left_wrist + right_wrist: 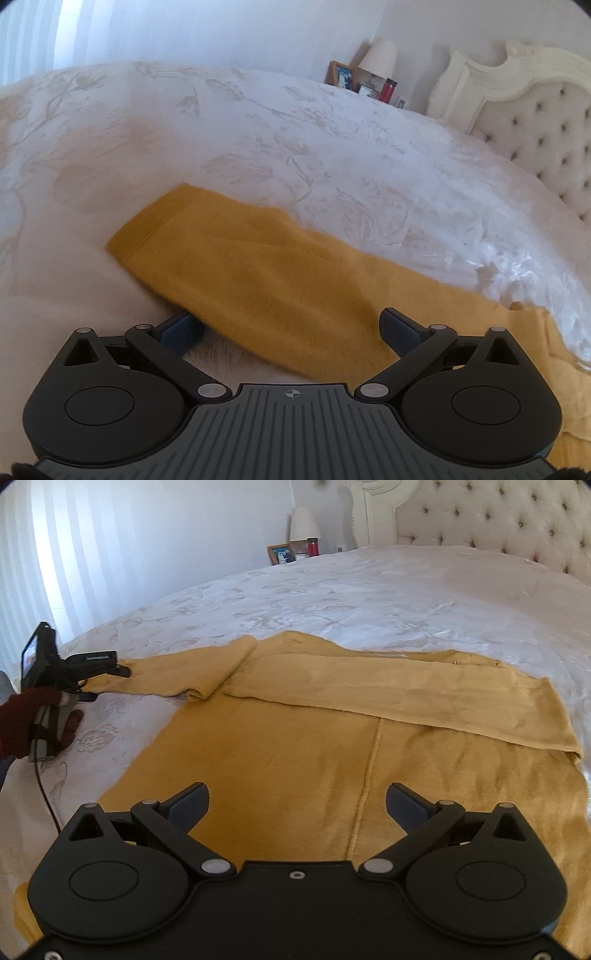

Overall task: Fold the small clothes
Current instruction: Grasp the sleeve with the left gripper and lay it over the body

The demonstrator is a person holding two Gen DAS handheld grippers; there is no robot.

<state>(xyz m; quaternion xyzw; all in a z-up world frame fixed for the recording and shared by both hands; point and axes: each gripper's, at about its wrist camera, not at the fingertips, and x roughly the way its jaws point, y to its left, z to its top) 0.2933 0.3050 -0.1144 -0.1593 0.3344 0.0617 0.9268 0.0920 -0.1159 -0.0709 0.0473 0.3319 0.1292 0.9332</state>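
Observation:
A mustard-yellow sweater [295, 746] lies flat on the bed. Its right sleeve [424, 698] is folded across the body. Its left sleeve [240, 266] stretches out to the left over the bedspread. My left gripper [291, 328] is open around the edge of that sleeve, one finger [181, 332] partly under it, the other above it. In the right wrist view the left gripper [107, 679] shows at the sleeve's cuff end, held by a gloved hand. My right gripper [297, 805] is open and empty, hovering over the sweater's lower body.
The bed has a white floral bedspread [369, 590] and a tufted cream headboard [498, 517] at the far right. A nightstand behind holds a lamp [303, 524], a picture frame [280, 554] and a red cup [312, 546]. A cable [46, 794] trails from the left gripper.

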